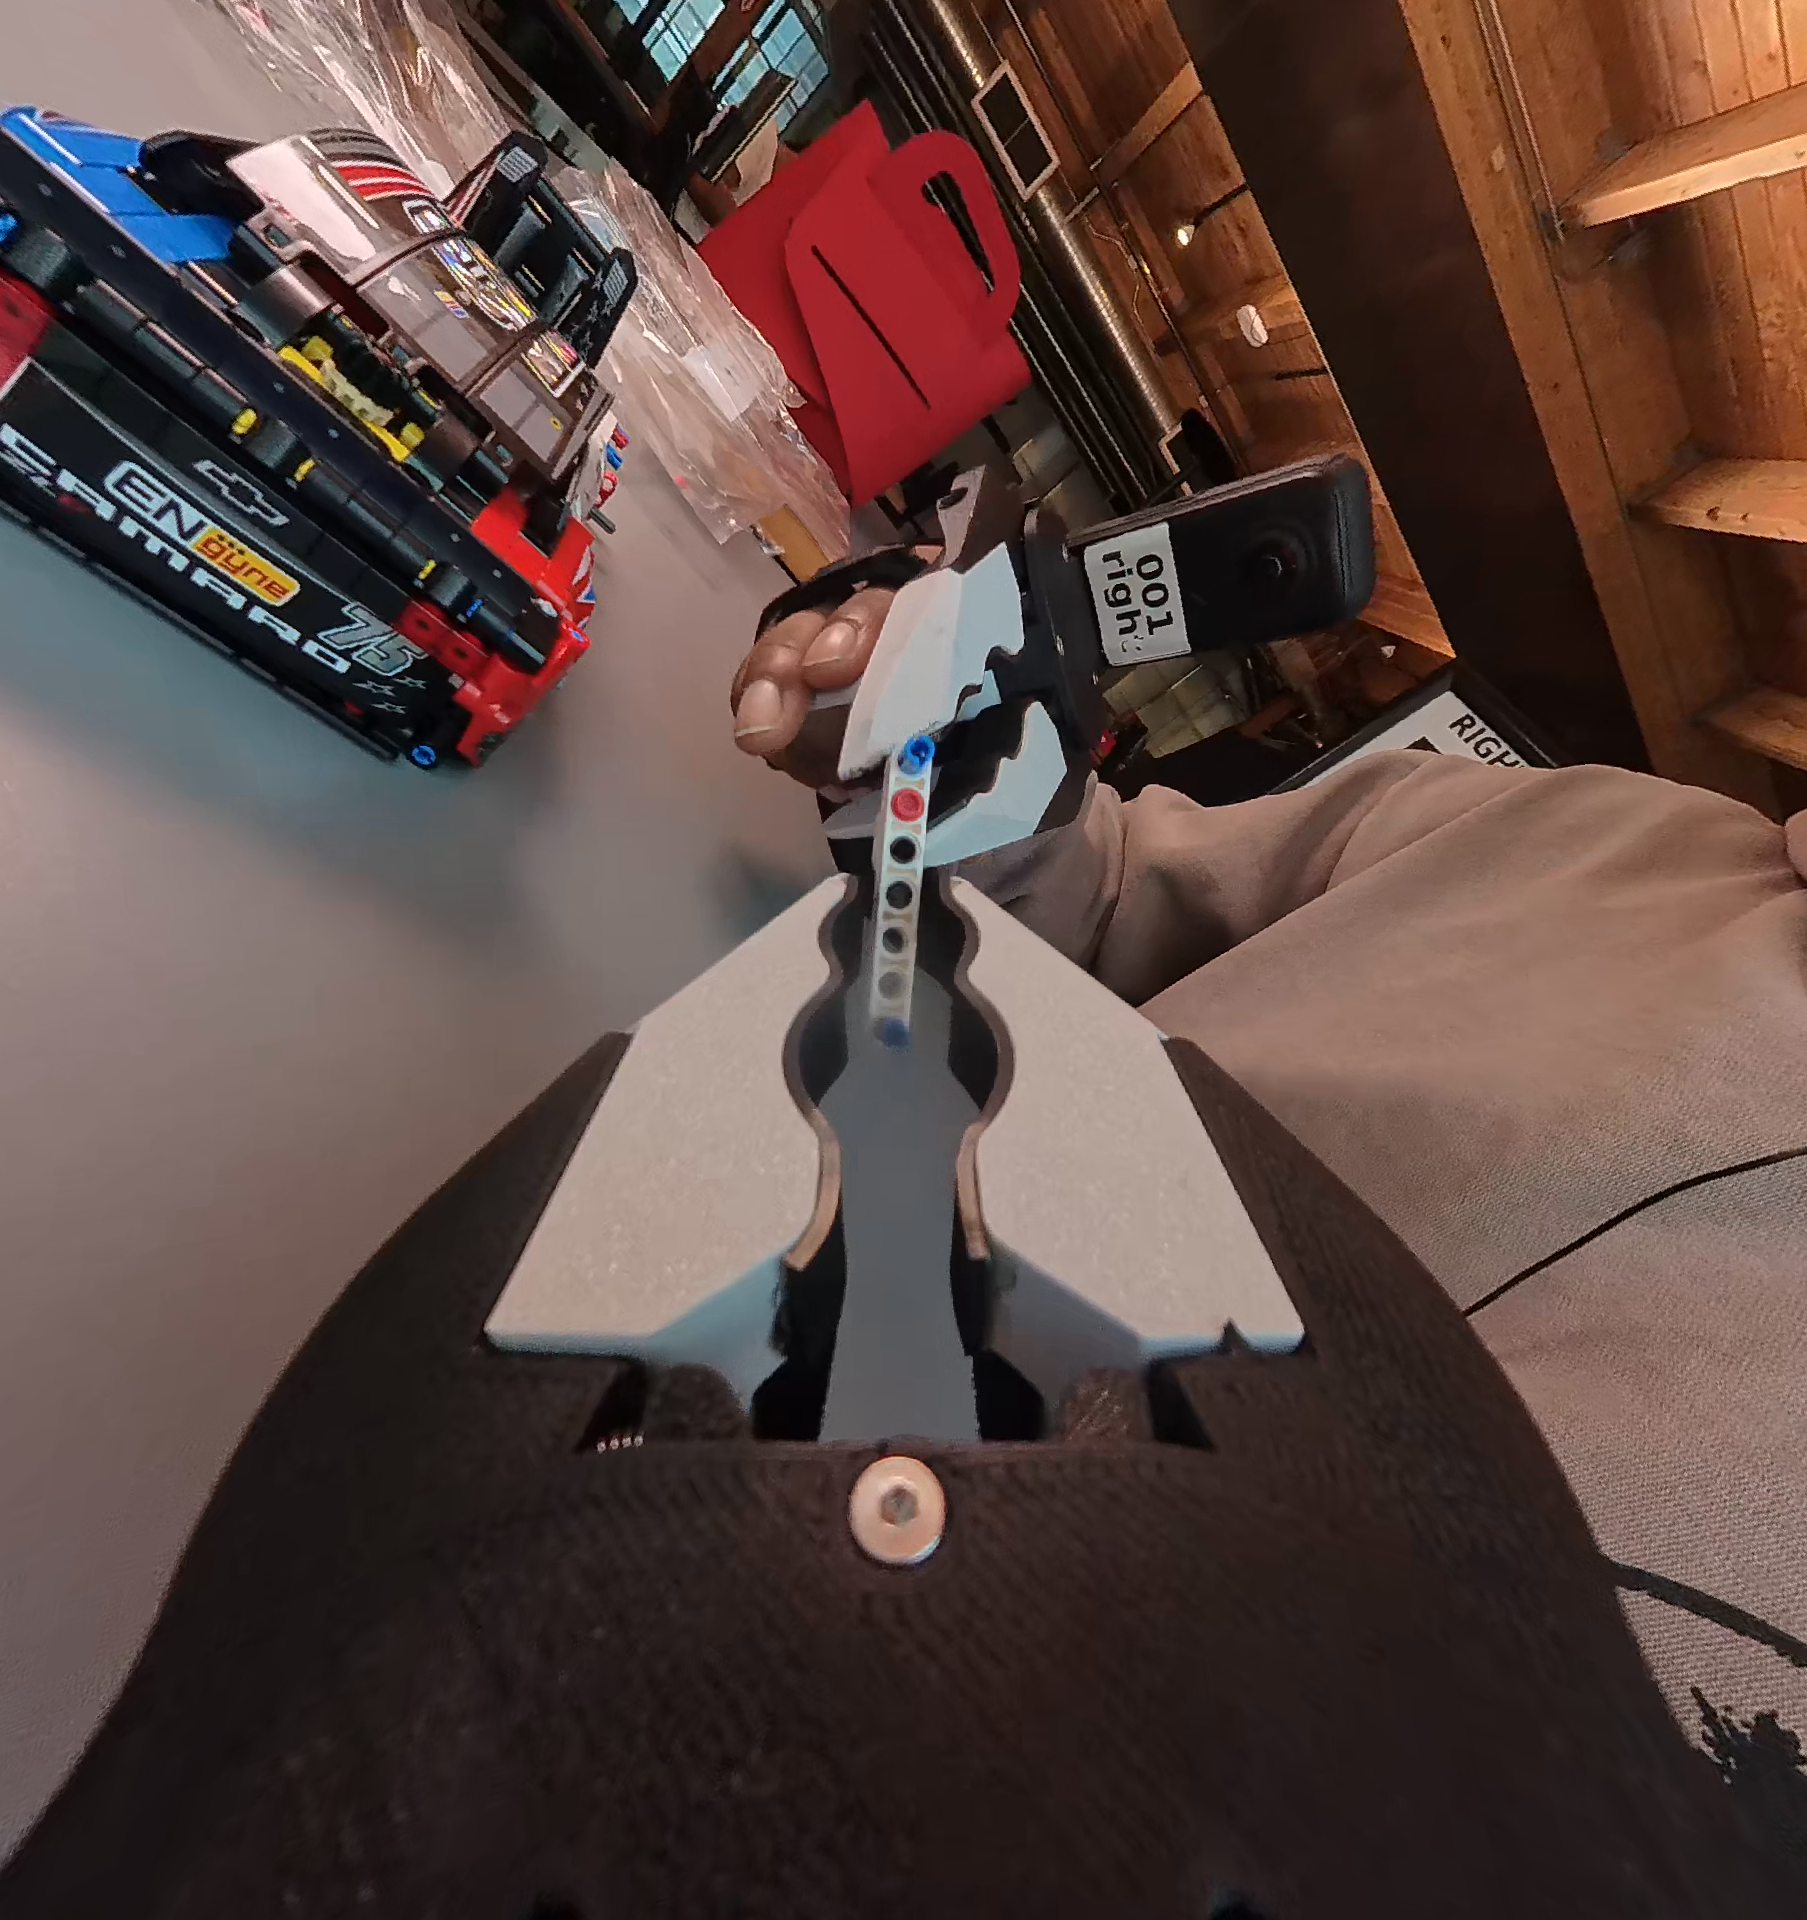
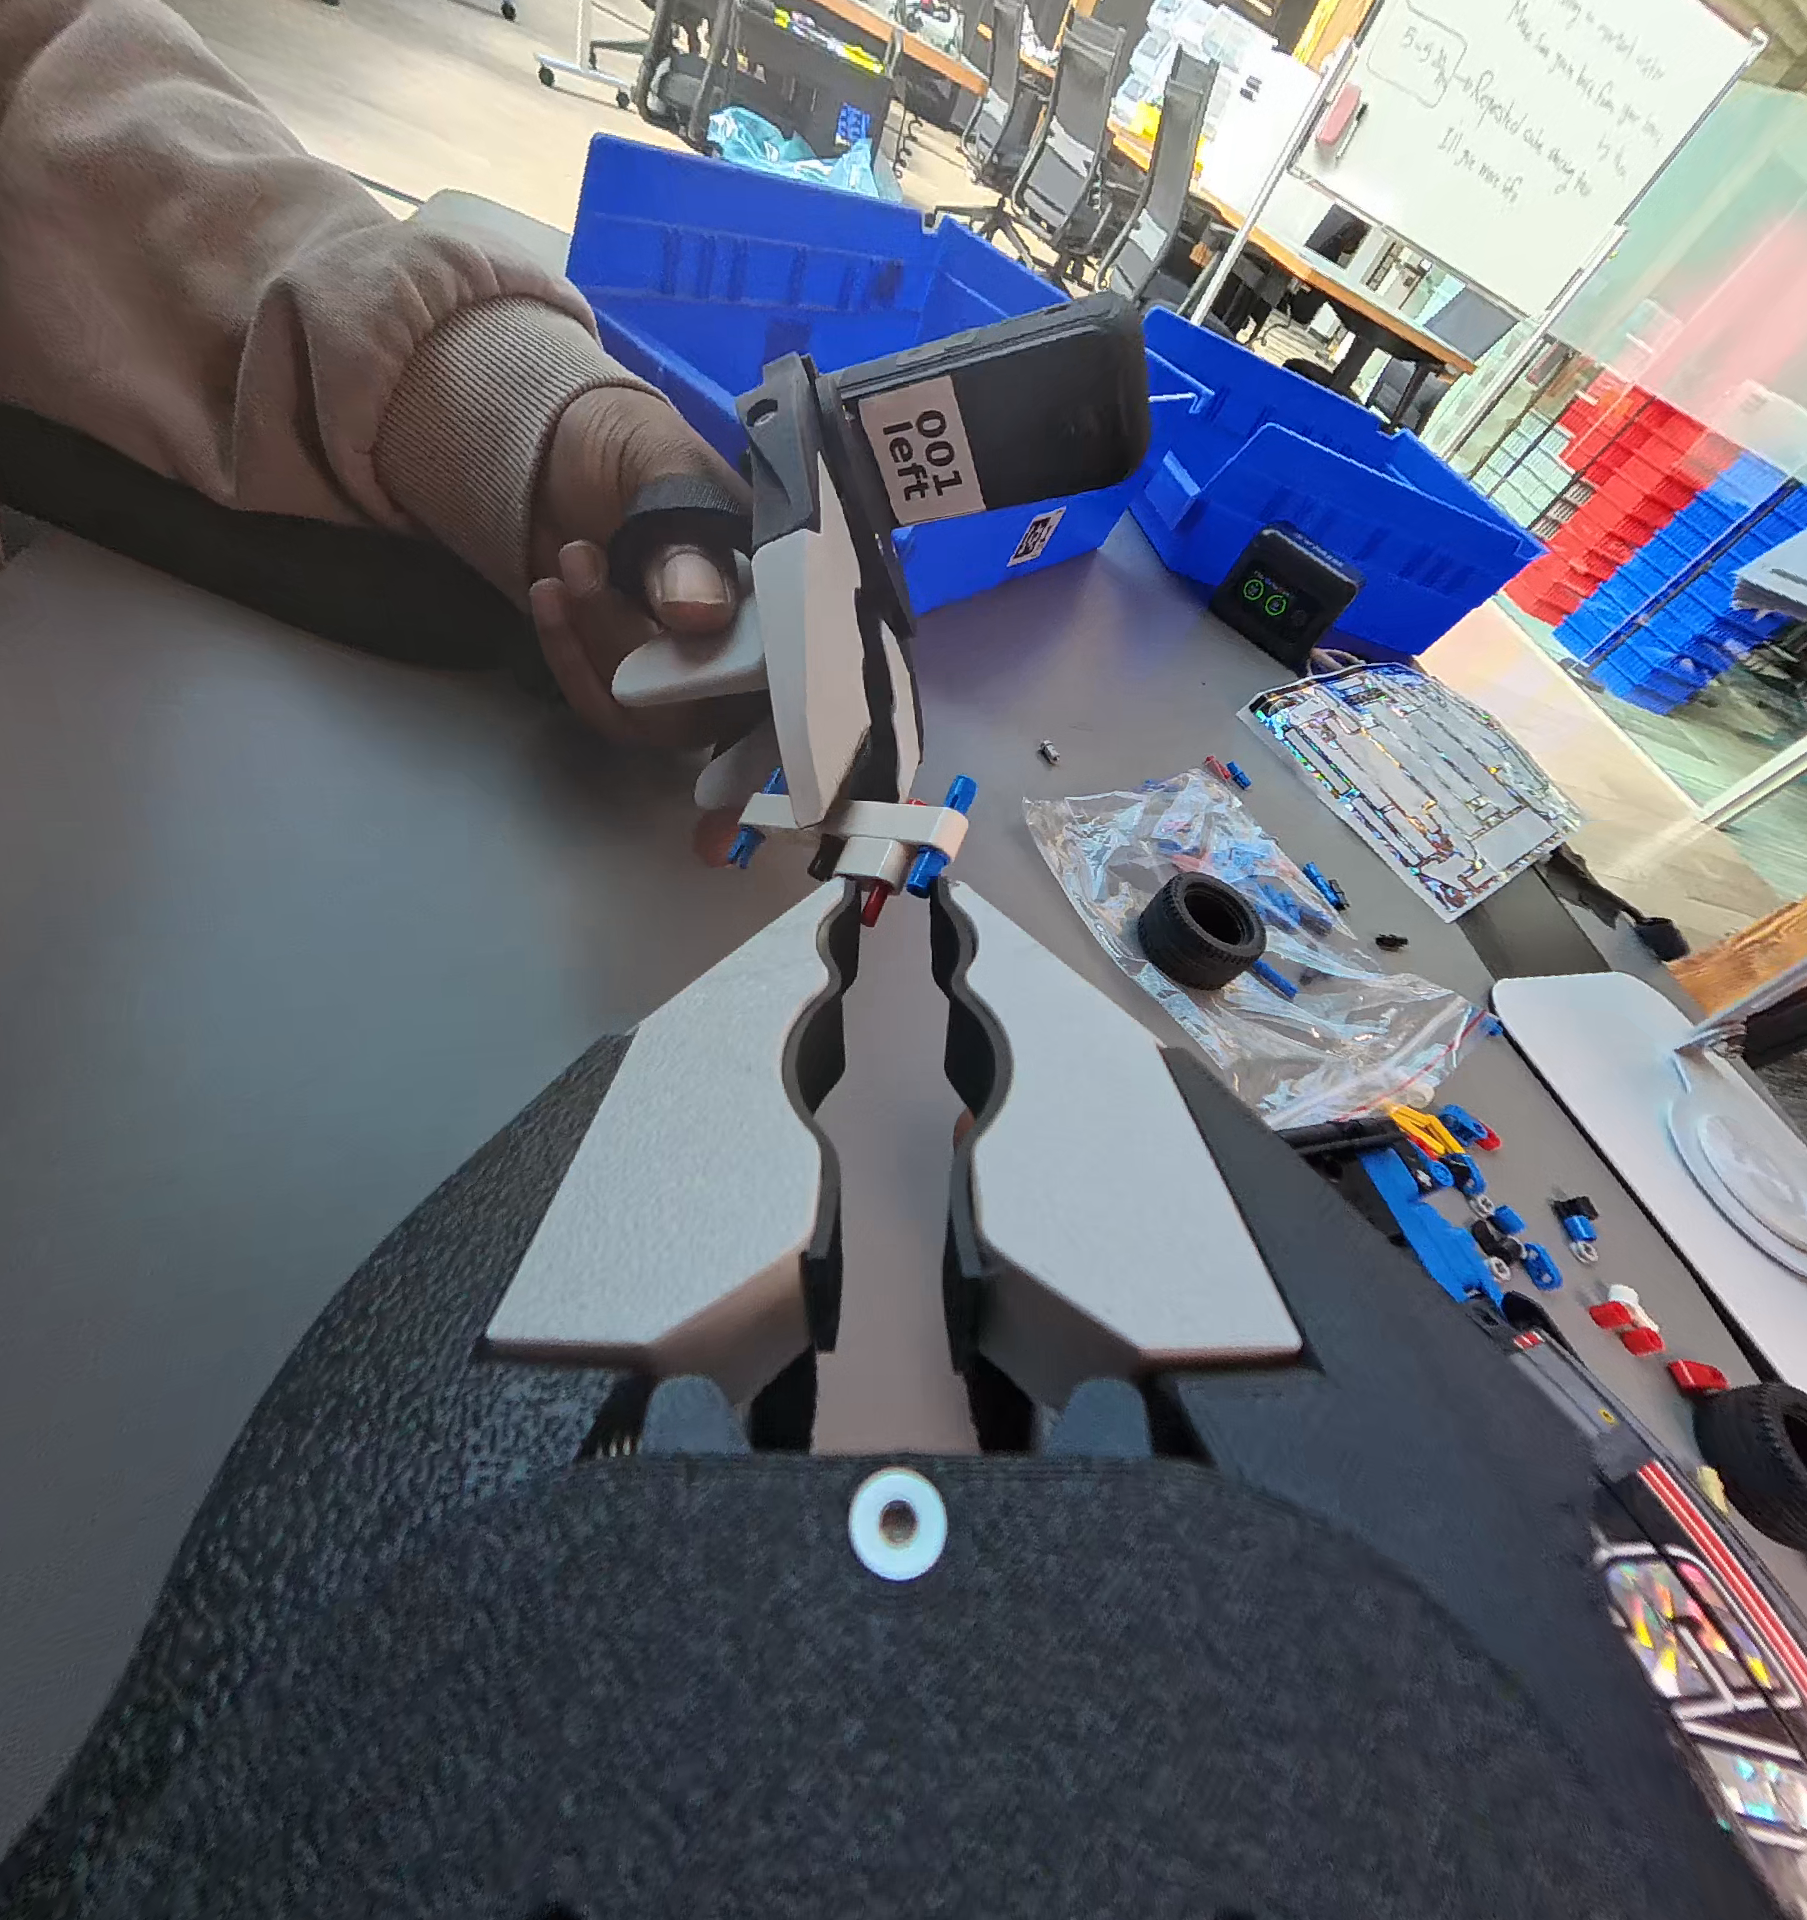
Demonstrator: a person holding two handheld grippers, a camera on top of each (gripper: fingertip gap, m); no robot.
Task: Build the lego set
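Open grey table (image 2: 203, 831) lies to the left of both grippers; the right side is crowded with a parts bag (image 2: 1242, 935), loose tyre (image 2: 1202, 928) and blue bins (image 2: 774, 270). The left gripper (image 1: 899, 894) is closed on the middle of a pale grey holed beam (image 1: 897, 904), held above the table, blue pins at both ends. The right gripper (image 2: 883, 899), nearly closed, pinches a red pin (image 2: 871, 902) at the beam's end. The built car (image 1: 255, 436) sits well apart, far left.
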